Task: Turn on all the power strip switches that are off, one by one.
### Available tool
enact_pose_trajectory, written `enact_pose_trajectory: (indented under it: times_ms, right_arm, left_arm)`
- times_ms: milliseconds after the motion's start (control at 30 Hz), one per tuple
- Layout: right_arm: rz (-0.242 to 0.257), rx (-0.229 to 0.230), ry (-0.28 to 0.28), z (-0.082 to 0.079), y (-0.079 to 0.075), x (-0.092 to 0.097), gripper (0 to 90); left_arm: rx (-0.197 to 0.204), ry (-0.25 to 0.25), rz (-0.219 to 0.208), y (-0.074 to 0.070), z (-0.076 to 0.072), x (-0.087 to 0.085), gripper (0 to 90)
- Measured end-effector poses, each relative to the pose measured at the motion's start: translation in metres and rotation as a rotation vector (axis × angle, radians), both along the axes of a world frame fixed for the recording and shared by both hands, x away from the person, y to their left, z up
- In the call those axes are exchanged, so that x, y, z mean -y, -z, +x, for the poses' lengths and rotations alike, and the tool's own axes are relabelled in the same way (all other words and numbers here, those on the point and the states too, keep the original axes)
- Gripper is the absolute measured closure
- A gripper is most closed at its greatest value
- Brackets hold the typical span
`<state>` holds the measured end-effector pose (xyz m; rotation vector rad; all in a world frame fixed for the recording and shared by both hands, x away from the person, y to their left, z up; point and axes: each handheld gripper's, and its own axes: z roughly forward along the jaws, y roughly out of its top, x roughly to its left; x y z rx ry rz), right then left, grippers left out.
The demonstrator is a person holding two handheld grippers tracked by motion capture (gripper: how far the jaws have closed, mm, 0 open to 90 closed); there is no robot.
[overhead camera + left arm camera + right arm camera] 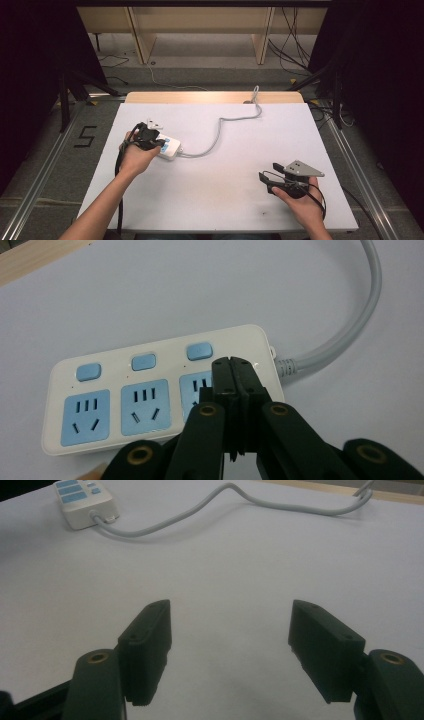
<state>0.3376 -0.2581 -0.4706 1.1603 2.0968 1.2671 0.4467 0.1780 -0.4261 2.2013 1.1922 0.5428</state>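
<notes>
A white power strip (168, 147) with three blue sockets lies on a white table (220, 190), toward the table's left half as seen from above. Its grey cable (220, 125) leaves the strip's right end, curves across the tabletop & runs off the far edge.

Left gripper (159, 143), held in the person's left hand (134, 155), sits right at the strip, over its near-left part in the high view. In the left gripper view, the gripper (232, 362) has its black jaws pressed together w/ nothing between them; the tips hang over the socket (197, 392) nearest the cable end, just below that socket's blue switch (199, 351). Whether the tips touch the strip: can't tell. Two more sockets & two more blue switches sit along the strip, away from the cable end, uncovered.

Right gripper (264, 177), in the person's right hand (300, 197), rests well apart from the strip, near the table's front-right area, grey three-cornered plate (301, 168) on top. In the right gripper view, the gripper (230, 650) has jaws spread wide, holding nothing, bare tabletop between them. From there the strip (82, 500) shows far off at upper left, w/ the cable (225, 500) looping away to the right of it.
</notes>
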Motion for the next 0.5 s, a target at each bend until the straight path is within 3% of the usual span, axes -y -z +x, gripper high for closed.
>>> enact_pose_trajectory:
  times_ms: [500]
  right_arm:
    - [0.001,-0.003,0.0,0.0,0.0,0.0,34.5]
  left_arm:
    - [-0.025,-0.011,-0.002,0.001,0.015,0.003,89.7]
